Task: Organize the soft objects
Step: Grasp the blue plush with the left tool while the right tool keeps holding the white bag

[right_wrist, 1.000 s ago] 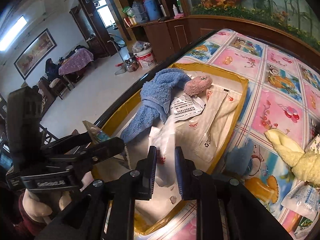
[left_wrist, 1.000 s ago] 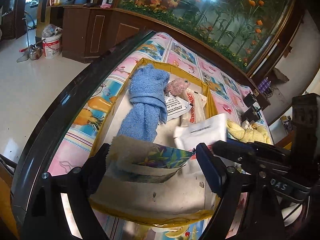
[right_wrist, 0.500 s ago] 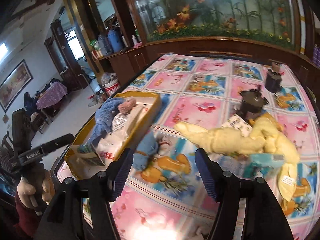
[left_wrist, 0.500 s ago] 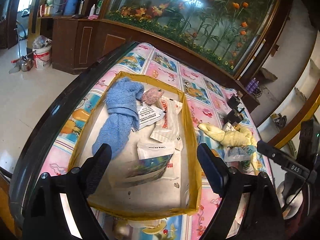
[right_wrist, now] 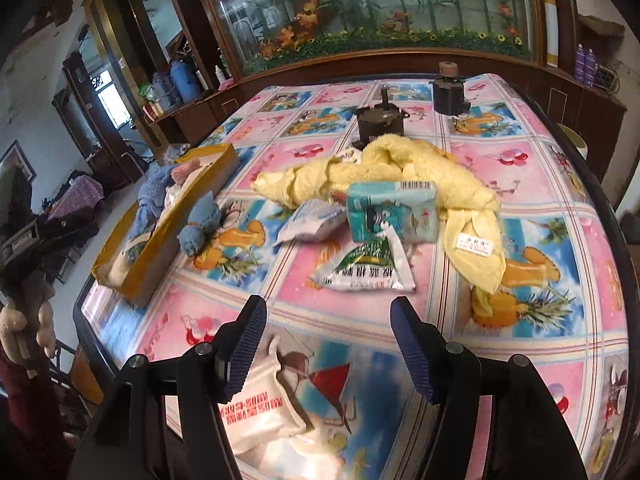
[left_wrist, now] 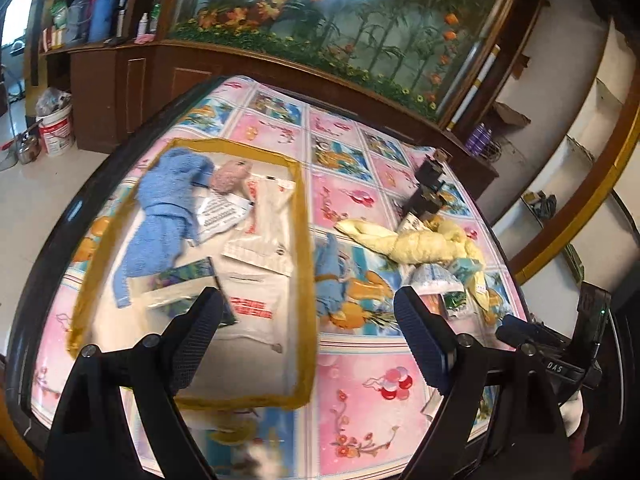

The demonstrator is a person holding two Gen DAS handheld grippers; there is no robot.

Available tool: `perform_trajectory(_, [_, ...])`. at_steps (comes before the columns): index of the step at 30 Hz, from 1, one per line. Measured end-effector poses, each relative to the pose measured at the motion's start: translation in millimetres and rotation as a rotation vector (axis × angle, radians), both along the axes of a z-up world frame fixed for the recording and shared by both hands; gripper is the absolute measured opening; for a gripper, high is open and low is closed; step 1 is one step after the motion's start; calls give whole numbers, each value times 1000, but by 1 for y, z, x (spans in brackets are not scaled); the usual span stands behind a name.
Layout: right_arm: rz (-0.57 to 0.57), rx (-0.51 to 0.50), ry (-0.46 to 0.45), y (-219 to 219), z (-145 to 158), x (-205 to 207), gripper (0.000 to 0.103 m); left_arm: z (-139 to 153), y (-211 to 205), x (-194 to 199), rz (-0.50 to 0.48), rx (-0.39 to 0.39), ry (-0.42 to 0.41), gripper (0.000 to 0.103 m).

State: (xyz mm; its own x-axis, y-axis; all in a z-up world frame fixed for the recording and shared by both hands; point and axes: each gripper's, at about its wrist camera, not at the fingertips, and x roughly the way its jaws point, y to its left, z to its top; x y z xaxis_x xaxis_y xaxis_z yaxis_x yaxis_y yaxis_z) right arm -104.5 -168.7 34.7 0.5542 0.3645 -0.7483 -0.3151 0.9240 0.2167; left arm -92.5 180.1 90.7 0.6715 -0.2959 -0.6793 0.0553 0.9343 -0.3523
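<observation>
My right fingers (right_wrist: 328, 344) are spread wide and empty above the glossy printed cloth of the worktop (right_wrist: 532, 320). Just beneath their left pad lies a plump white pouch with red print (right_wrist: 260, 412). Past an open stretch of cloth sits a crinkled green-and-white packet (right_wrist: 366, 270), then a teal wrapped pack (right_wrist: 390, 210) touching a small pale-blue bag (right_wrist: 312, 222). Behind them sprawls the twisted, fluffy yellow towel (right_wrist: 400, 172). A small blue plush (right_wrist: 200, 224) rests against the outside wall of the shallow yellow-edged box (right_wrist: 160, 256).

My left fingers (left_wrist: 306, 334) are also spread wide, holding nothing, hovering over the box's near right rim (left_wrist: 304, 264). Inside lie flat plastic bags (left_wrist: 260, 248), a shiny colourful pouch (left_wrist: 180, 284), a long nubby blue towel (left_wrist: 164, 208) and a pink fuzzy toy (left_wrist: 230, 174). Two dark metal motors (right_wrist: 380, 120) stand near the far edge.
</observation>
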Motion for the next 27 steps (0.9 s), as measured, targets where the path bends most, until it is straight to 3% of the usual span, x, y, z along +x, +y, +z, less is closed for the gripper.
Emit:
perform_trajectory(5, [132, -67, 57, 32, -25, -23, 67, -13, -45, 12, -86, 42, 42, 88])
perform_trajectory(11, [242, -228, 24, 83, -47, -41, 67, -32, -94, 38, -163, 215, 80, 88])
perform_trajectory(15, [248, -199, 40, 81, -49, -41, 67, -54, -114, 61, -215, 284, 138, 88])
perform_trajectory(18, [231, -193, 50, 72, -52, -38, 67, -67, -118, 76, -170, 337, 176, 88])
perform_trajectory(21, [218, -209, 47, 65, -50, -36, 64, -70, -122, 80, -182, 335, 207, 88])
perform_trajectory(23, [191, -218, 45, 57, -49, -33, 64, -69, -132, 72, -322, 230, 248, 88])
perform_trajectory(25, [163, -214, 49, 46, -49, -31, 64, -58, -141, 56, -424, 175, 226, 88])
perform_trajectory(27, [121, -205, 54, 30, -49, -27, 65, -42, -144, 41, -447, 183, 172, 88])
